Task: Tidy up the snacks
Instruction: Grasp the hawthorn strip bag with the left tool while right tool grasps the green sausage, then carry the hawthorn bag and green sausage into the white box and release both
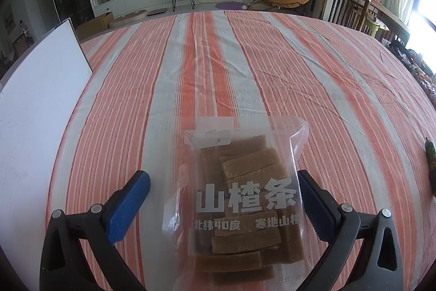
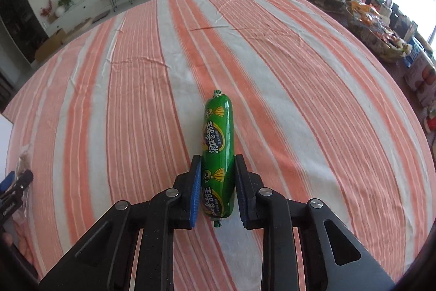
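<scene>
A clear bag of brown hawthorn strips (image 1: 239,198) lies on the striped tablecloth (image 1: 245,67) between the blue pads of my left gripper (image 1: 223,182). The jaws stand wide open around the bag; the right pad (image 1: 313,198) is at the bag's edge. A green sausage (image 2: 218,152) lies lengthwise between the pads of my right gripper (image 2: 218,162), which is shut on it at its near half. The sausage also shows at the right edge of the left wrist view (image 1: 431,165). The left gripper shows at the left edge of the right wrist view (image 2: 13,184).
A white board (image 1: 41,122) stands along the table's left side. Baskets of packaged snacks (image 2: 376,29) and boxes (image 2: 419,72) sit along the table's right edge. Chairs and a TV unit stand beyond the far edge.
</scene>
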`<act>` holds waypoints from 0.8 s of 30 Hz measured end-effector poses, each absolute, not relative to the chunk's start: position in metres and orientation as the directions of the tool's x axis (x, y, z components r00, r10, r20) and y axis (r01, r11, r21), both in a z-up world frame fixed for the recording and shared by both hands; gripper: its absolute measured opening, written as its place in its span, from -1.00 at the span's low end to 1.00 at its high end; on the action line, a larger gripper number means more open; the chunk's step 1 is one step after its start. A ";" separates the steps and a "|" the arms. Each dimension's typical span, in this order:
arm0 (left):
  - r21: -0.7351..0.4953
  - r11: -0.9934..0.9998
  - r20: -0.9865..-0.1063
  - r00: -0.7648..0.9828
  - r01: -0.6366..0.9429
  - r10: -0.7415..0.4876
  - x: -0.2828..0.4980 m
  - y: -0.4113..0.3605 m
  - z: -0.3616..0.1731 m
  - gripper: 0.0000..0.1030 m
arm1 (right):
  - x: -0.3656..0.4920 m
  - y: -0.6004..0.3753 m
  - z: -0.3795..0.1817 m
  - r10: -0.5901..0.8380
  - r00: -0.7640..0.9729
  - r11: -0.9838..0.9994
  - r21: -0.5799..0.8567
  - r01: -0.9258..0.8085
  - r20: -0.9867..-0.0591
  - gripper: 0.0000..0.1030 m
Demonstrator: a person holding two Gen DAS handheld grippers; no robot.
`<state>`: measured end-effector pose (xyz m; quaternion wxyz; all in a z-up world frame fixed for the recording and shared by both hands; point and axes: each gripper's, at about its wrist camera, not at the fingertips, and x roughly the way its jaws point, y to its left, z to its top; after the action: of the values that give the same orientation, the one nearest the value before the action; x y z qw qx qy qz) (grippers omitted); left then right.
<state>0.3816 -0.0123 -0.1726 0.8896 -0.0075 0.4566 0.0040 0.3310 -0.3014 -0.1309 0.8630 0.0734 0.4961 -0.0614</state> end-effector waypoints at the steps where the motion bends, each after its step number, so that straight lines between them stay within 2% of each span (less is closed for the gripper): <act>1: -0.009 1.000 -0.812 0.583 -0.015 0.002 0.382 -0.013 -0.173 1.00 | 0.314 -0.290 -0.131 -0.036 0.504 0.982 0.062 0.176 -0.863 -0.54; 8: -0.009 1.000 -0.813 0.583 -0.015 0.001 0.383 -0.015 -0.173 1.00 | 0.242 -0.218 -0.133 -0.036 0.531 0.981 0.071 0.180 -0.846 -0.52; 13: -0.009 1.000 -0.812 0.583 -0.015 0.002 0.383 -0.014 -0.173 1.00 | 0.241 -0.200 -0.137 -0.106 0.585 0.984 -0.001 0.178 -0.804 -0.44; 24: -0.009 1.000 -0.812 0.583 -0.015 0.001 0.383 -0.014 -0.173 1.00 | 0.239 -0.197 -0.142 -0.117 0.616 0.983 -0.004 0.181 -0.779 -0.21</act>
<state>0.3827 -0.0140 -0.1728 0.8897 -0.0076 0.4565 0.0044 0.2392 -0.1967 -0.1419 0.8981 0.0374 0.4303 -0.0829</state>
